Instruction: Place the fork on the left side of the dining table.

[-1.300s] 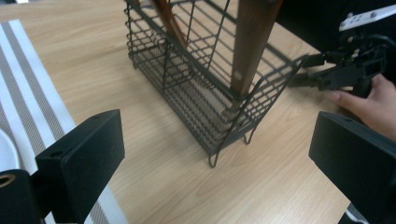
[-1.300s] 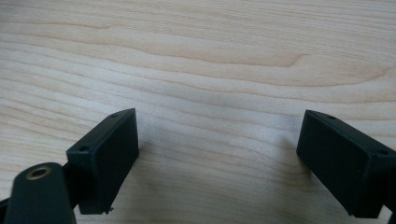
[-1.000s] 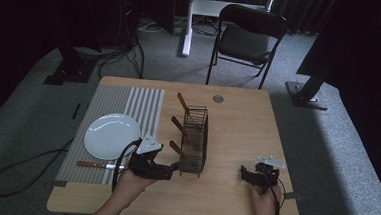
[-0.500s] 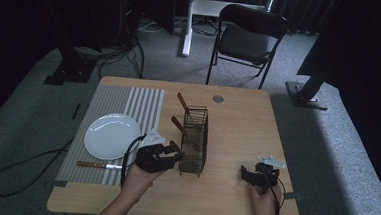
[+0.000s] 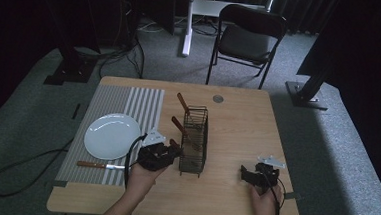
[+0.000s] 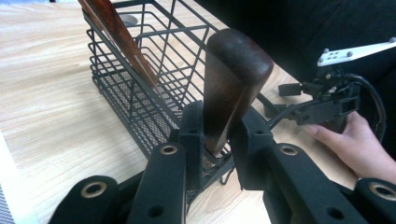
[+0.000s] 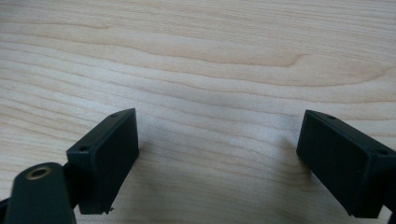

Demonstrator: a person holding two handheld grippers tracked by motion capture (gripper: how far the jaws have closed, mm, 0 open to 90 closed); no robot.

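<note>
**Left claw holds a wooden-handled utensil at the near end of the wire basket**

Nearest us, the right claw rests low over bare counter, well to the right of the wire basket; its jaws stand wide apart with nothing between them.

Just left of the basket's near end, we see the left claw clamped on a wooden-handled utensil. The handle's long axis runs up and away from the jaws, roughly upright, and its rounded butt stands above the basket's near rim. We judge its hidden working end points down beside or just inside that rim; we cannot tell which. The left hand is plainly the nearer one to the basket.

Farther along inside the basket, two more wooden handles lean toward the left. Left of the basket lie a white plate and a knife on a striped mat.
</note>
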